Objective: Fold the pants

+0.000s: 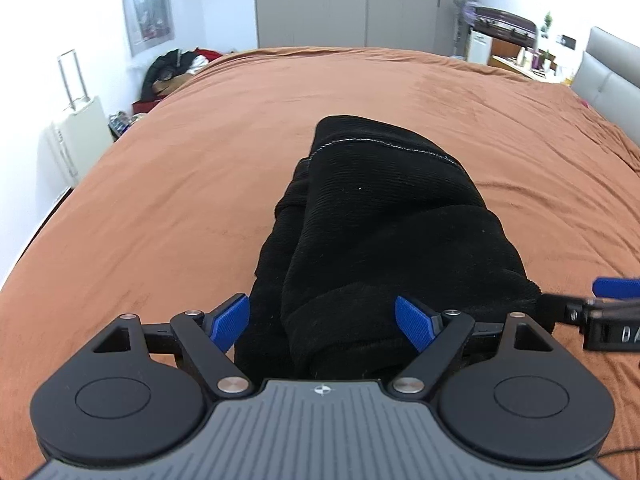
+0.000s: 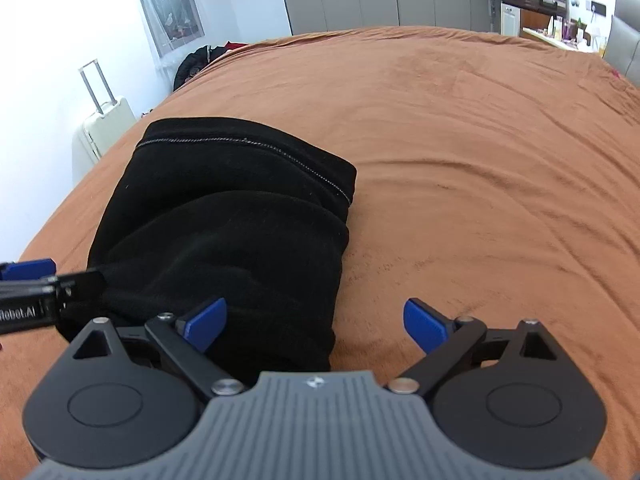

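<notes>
The black pants (image 1: 380, 232) lie folded into a thick stack on the brown bedspread (image 1: 200, 180); a hem with pale stitching faces the far side. My left gripper (image 1: 322, 322) is open, its blue fingers either side of the stack's near end, not pinching it. In the right wrist view the pants (image 2: 232, 224) lie left of centre. My right gripper (image 2: 316, 324) is open, its left finger (image 2: 206, 322) over the stack's near right corner, its right finger over bare bedspread (image 2: 480, 160). Each gripper's tip shows at the other view's edge: right (image 1: 612, 292), left (image 2: 28, 270).
A cream suitcase (image 1: 76, 124) stands by the left wall, with dark clothes heaped (image 1: 172, 68) beyond it. Grey wardrobes (image 1: 348, 12) line the far wall. A grey headboard (image 1: 608, 76) and a cluttered desk (image 1: 532, 60) are at the right.
</notes>
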Available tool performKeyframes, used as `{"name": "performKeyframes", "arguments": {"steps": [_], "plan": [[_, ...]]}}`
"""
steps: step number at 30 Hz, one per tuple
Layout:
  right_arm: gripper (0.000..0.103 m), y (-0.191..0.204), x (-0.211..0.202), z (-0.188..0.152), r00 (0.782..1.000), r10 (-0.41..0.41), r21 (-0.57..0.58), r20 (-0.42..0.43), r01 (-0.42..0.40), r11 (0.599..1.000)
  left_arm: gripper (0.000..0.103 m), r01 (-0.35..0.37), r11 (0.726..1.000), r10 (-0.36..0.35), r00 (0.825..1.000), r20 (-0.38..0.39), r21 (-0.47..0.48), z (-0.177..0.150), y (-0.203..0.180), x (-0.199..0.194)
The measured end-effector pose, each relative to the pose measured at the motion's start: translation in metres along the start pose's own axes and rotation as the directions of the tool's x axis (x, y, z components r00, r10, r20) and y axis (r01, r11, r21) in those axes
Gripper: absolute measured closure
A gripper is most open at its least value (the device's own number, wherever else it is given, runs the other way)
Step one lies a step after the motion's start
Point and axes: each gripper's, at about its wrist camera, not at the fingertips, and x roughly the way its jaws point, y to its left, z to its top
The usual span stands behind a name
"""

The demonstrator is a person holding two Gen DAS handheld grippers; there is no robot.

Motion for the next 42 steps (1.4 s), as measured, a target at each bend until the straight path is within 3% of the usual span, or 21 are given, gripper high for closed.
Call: {"name": "performKeyframes", "arguments": {"steps": [13, 24, 31, 42], "plan": [[0.01, 0.015, -0.031, -0.027, 1.0, -0.026, -0.035, -0.015, 0.025, 0.999, 0.006, -0.02, 1.0, 0.02, 1.0, -0.001, 0.017, -0.005, -0.001, -0.017], [0.01, 0.01, -0.034, -0.021, 1.0, -0.015, -0.032, 0.004, 0.015, 0.999, 0.006, -0.043, 0.999, 0.042, 0.999, -0.015, -0.016, -0.003, 0.018, -0.007], [0.009, 0.0, -0.023, -0.007, 1.0, 0.025, 0.027, 0.018, -0.026, 0.999, 0.006, 0.002, 0.996, -0.004, 1.0, -0.016, -0.089, 0.019, 0.037, 0.007], [0.009, -0.014, -0.002, 0.012, 0.995, 0.101, 0.047, 0.022, -0.102, 0.994, 0.006, -0.059, 0.998, 0.059, 0.998, 0.022, -0.029, 0.056, 0.01, 0.051]]}}
